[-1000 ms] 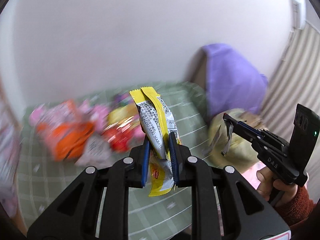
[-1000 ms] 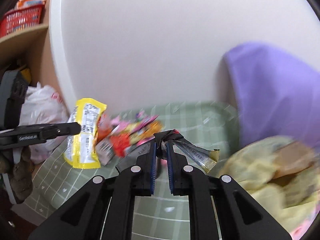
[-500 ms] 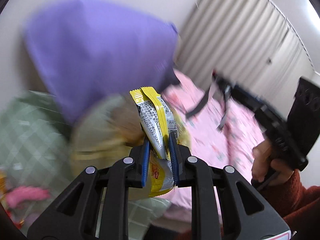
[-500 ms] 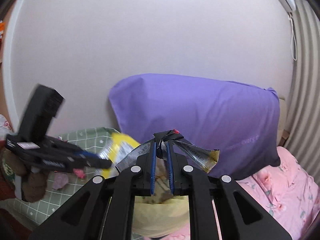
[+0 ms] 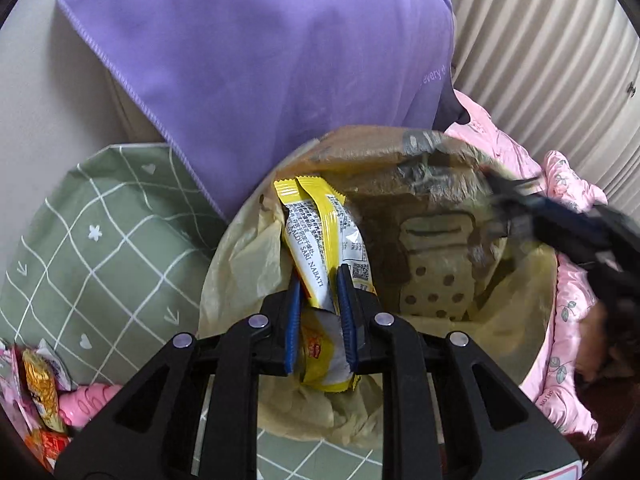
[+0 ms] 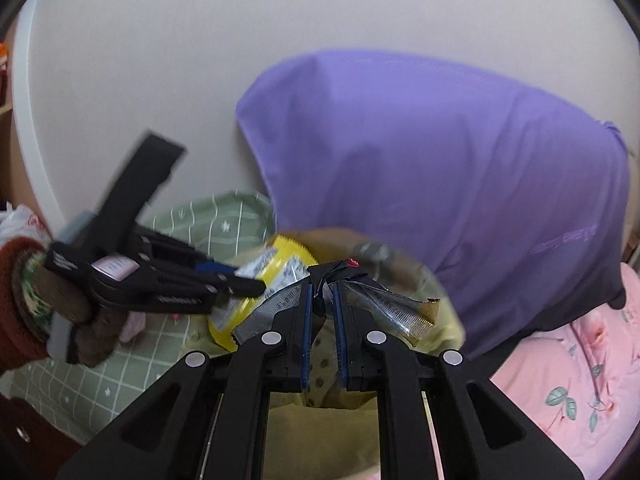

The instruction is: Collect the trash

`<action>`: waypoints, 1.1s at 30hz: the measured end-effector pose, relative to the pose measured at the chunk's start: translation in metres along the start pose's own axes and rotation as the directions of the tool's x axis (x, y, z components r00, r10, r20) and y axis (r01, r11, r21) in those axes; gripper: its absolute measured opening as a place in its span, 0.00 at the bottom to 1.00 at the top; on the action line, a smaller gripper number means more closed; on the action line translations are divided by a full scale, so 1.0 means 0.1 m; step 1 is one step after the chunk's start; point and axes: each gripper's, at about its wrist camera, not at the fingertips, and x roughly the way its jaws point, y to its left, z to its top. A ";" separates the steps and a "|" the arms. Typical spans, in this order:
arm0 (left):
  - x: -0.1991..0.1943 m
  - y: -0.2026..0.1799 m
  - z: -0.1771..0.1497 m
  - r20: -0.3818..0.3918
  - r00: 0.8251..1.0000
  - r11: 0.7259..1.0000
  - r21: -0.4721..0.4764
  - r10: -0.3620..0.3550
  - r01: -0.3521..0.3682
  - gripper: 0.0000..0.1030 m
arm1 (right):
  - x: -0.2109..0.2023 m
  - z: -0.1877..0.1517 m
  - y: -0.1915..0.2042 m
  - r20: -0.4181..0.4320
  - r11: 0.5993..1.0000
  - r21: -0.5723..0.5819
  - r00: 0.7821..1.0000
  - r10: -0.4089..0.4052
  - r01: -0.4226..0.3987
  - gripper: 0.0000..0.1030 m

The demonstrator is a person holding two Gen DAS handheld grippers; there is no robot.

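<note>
**Green checked mat, lined bin, two wrappers held over it**

Green checked mat (image 5: 100,240) is lying under a bin lined with a yellowish bag (image 5: 240,264), and a purple cloth (image 5: 260,60) is hanging behind it against a pale wall. The yellow wrapper (image 5: 320,236) is standing upright above the bin's opening, pinched between the blue pads of the left hand-held gripper (image 5: 319,280); it is showing a yellow crimped top edge, a silver panel with black print and a small code square, and a crumpled yellow tail hanging below the pads.

The left wrist view is looking down into the bin, where brownish cardboard with a dotted pattern is lying, and it is also catching a pile of snack packets (image 5: 36,392) on the mat at the lower left. The right hand-held gripper (image 5: 500,196) is entering there only as a blur over the far rim.

The right wrist view is showing what that blur hides: the right hand-held gripper (image 6: 322,296) is clamping a crumpled silver wrapper (image 6: 384,304), its ends splaying to both sides over the bin. A pink floral bedcover (image 6: 580,380) is lying to the right.
</note>
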 end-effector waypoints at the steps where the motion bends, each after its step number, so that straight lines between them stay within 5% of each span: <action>1: -0.02 0.02 -0.07 -0.002 1.000 1.000 -0.005 -0.009 0.009 0.17 | 0.09 -0.05 0.02 -0.026 1.000 -0.018 1.000 0.003 -0.003 0.11; 10: -0.09 -0.09 -0.28 0.033 0.993 0.991 -0.065 -0.113 0.115 0.17 | 0.33 -0.30 0.06 -0.140 0.992 -0.097 0.986 -0.089 0.076 0.12; 13: -0.18 -0.04 -0.33 0.091 0.986 0.986 -0.084 -0.139 0.146 0.29 | 0.30 -0.28 0.07 -0.118 0.992 -0.082 0.987 -0.109 0.099 0.12; 15: -0.27 -0.03 -0.35 0.119 0.975 0.975 -0.092 -0.190 0.201 0.49 | 0.26 -0.28 0.09 -0.098 0.988 -0.087 0.986 -0.133 0.125 0.20; 16: -0.33 -0.02 -0.35 0.130 0.969 0.970 -0.096 -0.211 0.224 0.50 | 0.23 -0.28 0.11 -0.080 0.987 -0.093 0.988 -0.135 0.128 0.31; 18: -0.45 0.00 -0.39 0.148 0.967 0.968 -0.106 -0.209 0.225 0.51 | 0.14 -0.26 0.14 -0.058 0.989 -0.091 0.991 -0.124 0.118 0.34; 25: -1.03 0.27 -0.76 0.272 0.962 0.978 -0.191 -0.036 0.090 0.53 | -0.02 -0.12 0.28 0.011 0.988 -0.056 0.990 -0.142 0.142 0.35; 33: -1.55 0.93 -1.47 0.304 0.914 0.927 -0.339 0.267 -0.157 0.53 | -0.10 0.15 0.75 0.116 0.999 -0.049 0.993 0.008 -0.002 0.44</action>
